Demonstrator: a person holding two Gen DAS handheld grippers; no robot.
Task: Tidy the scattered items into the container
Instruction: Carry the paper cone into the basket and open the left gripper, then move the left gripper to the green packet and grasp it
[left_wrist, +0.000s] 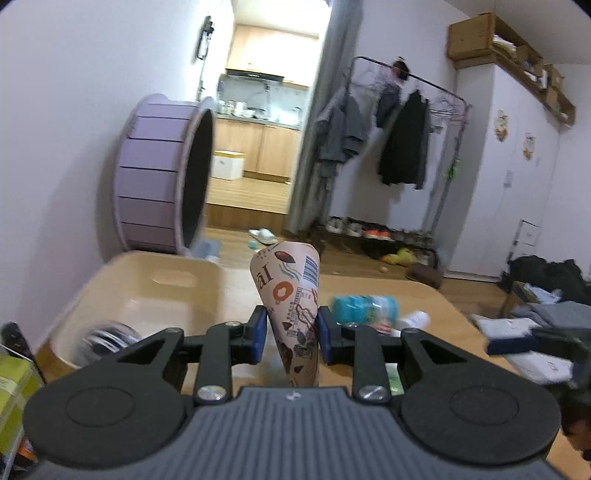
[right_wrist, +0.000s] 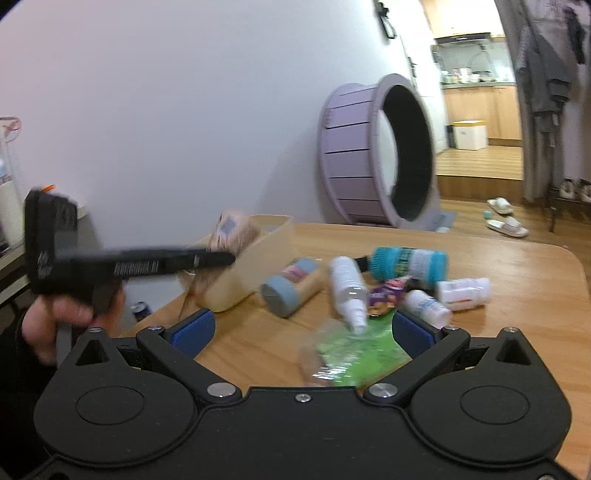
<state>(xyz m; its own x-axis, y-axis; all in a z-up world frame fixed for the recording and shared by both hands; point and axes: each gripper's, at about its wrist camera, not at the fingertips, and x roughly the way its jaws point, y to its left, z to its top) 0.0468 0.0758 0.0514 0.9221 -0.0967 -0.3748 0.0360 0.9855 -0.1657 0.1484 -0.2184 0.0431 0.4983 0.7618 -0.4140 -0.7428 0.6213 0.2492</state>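
blue pads on the left gripper (left_wrist: 290, 334) are clamped on a paper-wrapped cone (left_wrist: 291, 295), wide end up, barcode near the top, pinched about mid-length. in the right wrist view the same gripper (right_wrist: 229, 258) comes in from 9 o'clock with a hand (right_wrist: 55, 314) on its handle, and the cone (right_wrist: 232, 229) is a blur sitting right over the near rim of the container.

out from there, at 10 o'clock of the cone in the left wrist view, is the beige container (left_wrist: 147, 291), a tub on the wooden table (left_wrist: 424, 295). something dark and blurred (left_wrist: 110, 336) lies in its near corner, can't tell what.

right gripper (right_wrist: 301, 332) has its jaws spread wide with nothing pinched; a crinkly green packet (right_wrist: 351, 354) lies on the table between them, not touched as far as i can see.

past that, going toward 12 o'clock: a white spray bottle (right_wrist: 347, 288) on its side, a purple snack wrapper (right_wrist: 384, 295) just beside it, a small white bottle (right_wrist: 424, 306), a white tub with a red label (right_wrist: 465, 291), a teal-capped bottle (right_wrist: 410, 262) lying flat, and at 11 o'clock a tube with a blue-grey cap (right_wrist: 291, 286) lying near the container (right_wrist: 258, 258) wall.
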